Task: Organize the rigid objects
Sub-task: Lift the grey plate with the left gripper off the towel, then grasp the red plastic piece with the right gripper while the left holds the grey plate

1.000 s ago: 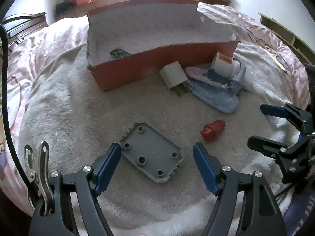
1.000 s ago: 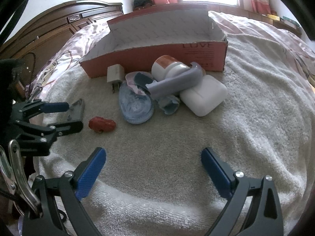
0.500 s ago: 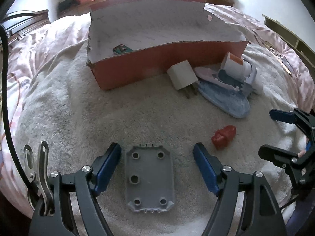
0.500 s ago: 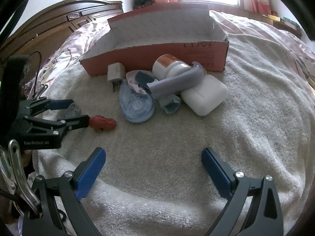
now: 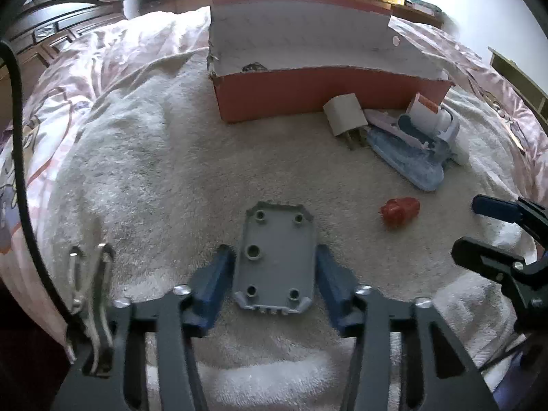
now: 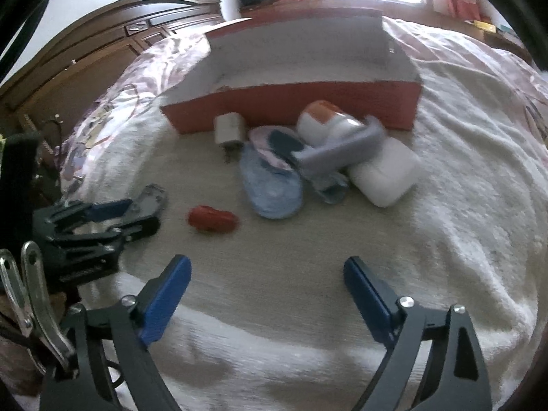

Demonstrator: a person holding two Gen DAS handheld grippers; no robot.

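Left wrist: left gripper (image 5: 274,274) closing, pads flanking grey plate (image 5: 275,260) on towel (image 5: 137,171), contact uncertain. Plate lies well short of red box (image 5: 308,92); red piece (image 5: 400,210) lies between them, to the right.

Right wrist: right gripper (image 6: 267,287) wide, closing slightly, empty, near side of box (image 6: 291,102).

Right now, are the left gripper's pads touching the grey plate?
Cannot tell. In the left wrist view the closing left gripper has its pads flanking the grey plate, but neither contact nor gap shows plainly.

On the bed (image 5: 113,157) the box (image 5: 308,92) lies far, the plug (image 5: 346,118) just before it, the plate (image 5: 275,260) near, the capsule (image 5: 399,210) to its right.
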